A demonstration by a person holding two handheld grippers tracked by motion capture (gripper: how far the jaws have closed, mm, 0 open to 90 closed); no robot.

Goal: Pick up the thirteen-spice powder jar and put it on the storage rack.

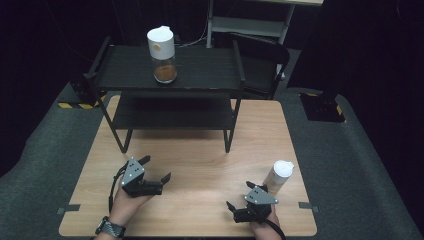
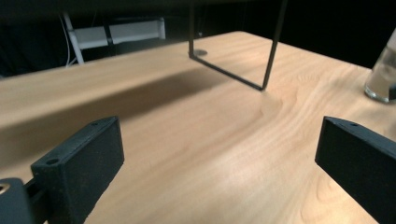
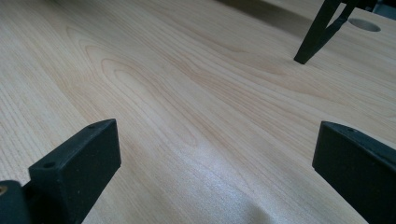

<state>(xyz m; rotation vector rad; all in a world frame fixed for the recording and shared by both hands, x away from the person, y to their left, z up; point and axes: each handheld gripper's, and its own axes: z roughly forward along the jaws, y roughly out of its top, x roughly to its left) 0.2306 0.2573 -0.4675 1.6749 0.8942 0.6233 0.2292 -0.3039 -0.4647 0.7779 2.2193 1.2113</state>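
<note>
1. Both grippers, left gripper [image 1: 156, 170] and right gripper [image 1: 239, 195], are hovering low over the table [image 1: 200, 165] with jaws spread, holding nothing.
2. Just beside the right gripper, the bottle [image 1: 278, 176] is standing upright, probably awaiting a grasp.
3. Up on the shelf [image 1: 200, 67], the jar [image 1: 162, 49] is resting.

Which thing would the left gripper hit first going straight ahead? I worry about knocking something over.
Probably the rack leg: the left gripper, jaws open and empty, looks across bare table at it. The bottle sits off to the side. Depth is unclear.
</note>
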